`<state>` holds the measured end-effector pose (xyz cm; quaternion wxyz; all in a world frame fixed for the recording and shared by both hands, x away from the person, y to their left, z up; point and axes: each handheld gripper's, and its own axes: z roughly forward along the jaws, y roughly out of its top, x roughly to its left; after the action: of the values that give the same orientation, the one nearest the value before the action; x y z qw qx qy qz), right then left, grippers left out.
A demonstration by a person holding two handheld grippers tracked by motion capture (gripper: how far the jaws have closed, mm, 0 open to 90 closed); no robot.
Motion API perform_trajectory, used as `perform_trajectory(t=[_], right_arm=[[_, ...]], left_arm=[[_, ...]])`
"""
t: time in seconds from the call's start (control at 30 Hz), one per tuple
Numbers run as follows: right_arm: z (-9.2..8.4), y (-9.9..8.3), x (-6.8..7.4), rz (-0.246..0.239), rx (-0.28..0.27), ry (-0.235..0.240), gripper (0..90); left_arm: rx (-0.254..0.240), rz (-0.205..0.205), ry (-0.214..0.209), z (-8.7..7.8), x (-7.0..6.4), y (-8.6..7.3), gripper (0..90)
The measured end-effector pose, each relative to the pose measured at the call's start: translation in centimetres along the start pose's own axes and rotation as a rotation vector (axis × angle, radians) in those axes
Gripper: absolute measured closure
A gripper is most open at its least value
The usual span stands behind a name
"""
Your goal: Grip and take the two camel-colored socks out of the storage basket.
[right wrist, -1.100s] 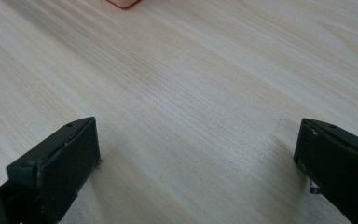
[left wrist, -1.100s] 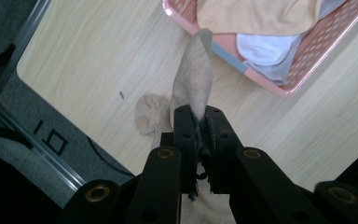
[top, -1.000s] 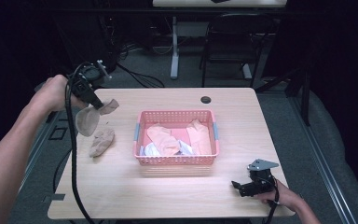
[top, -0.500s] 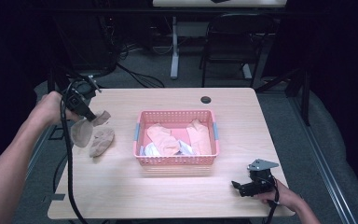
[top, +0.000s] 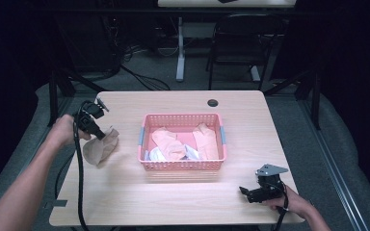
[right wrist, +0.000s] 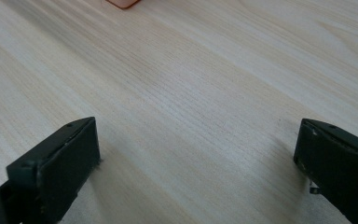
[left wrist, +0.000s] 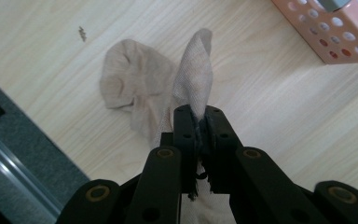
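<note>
A beige sock [top: 99,147] [left wrist: 140,88] lies crumpled on the wooden table's left side. My left gripper [top: 100,134] [left wrist: 199,116] is shut on a fold of this beige cloth, just above the table. A pink basket [top: 181,166] stands at the table's middle and holds several peach and white cloth pieces [top: 173,144]. Near the front right edge my right gripper [top: 246,191] [right wrist: 196,154] rests low over bare wood, its jaws wide apart with nothing between them.
A black round grommet [top: 213,102] sits near the table's far edge. The basket's corner [left wrist: 335,28] shows at the upper right of the left gripper view. Grey floor and a metal rail [left wrist: 9,163] lie past the table's left edge.
My left gripper has come down and toward the table with the beige cloth, bringing it onto the sock lying there. The right gripper has not moved.
</note>
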<state>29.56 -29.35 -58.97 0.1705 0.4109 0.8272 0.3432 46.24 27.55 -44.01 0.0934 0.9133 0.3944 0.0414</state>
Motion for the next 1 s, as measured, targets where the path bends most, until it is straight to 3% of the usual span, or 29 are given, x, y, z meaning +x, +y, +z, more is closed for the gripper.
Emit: perform_trajectory(t=[0.27, 0.37, 0.47, 0.6, 0.67, 0.77, 0.83, 0.9, 1.0], right_arm=[[0.0, 0.0, 0.0, 0.002, -0.002, 0.001, 0.0], [0.0, 0.0, 0.0, 0.002, -0.001, 0.001, 0.0], [0.0, 0.0, 0.0, 0.002, -0.002, 0.001, 0.0], [0.0, 0.0, 0.0, 0.002, -0.002, 0.001, 0.0], [0.0, 0.0, 0.0, 0.002, -0.001, 0.001, 0.0], [0.0, 0.0, 0.0, 0.002, -0.002, 0.001, 0.0], [0.0, 0.0, 0.0, 0.002, -0.002, 0.001, 0.0], [0.0, 0.0, 0.0, 0.002, -0.002, 0.001, 0.0], [0.0, 0.0, 0.0, 0.002, -0.002, 0.000, 0.0]], left_arm=[[-0.007, -0.053, -0.017, 3.5, 0.4, -0.8, 84.3], [0.032, -0.056, -0.016, 4.8, 0.5, -0.9, 84.1], [0.025, -0.094, -0.032, 5.5, 0.8, -1.1, 83.9], [0.023, -0.102, -0.013, 5.9, 1.0, -1.0, 81.7], [0.011, -0.118, -0.012, 5.8, 1.0, -1.0, 73.8], [-0.013, -0.139, 0.005, 5.3, 0.9, -1.2, 55.0], [-0.053, -0.164, 0.038, 4.7, 0.7, -1.5, 39.5], [-0.122, -0.183, 0.063, 3.5, 0.3, -2.0, 28.6], [-0.227, -0.191, 0.090, 1.8, -0.6, -2.9, 19.6]])
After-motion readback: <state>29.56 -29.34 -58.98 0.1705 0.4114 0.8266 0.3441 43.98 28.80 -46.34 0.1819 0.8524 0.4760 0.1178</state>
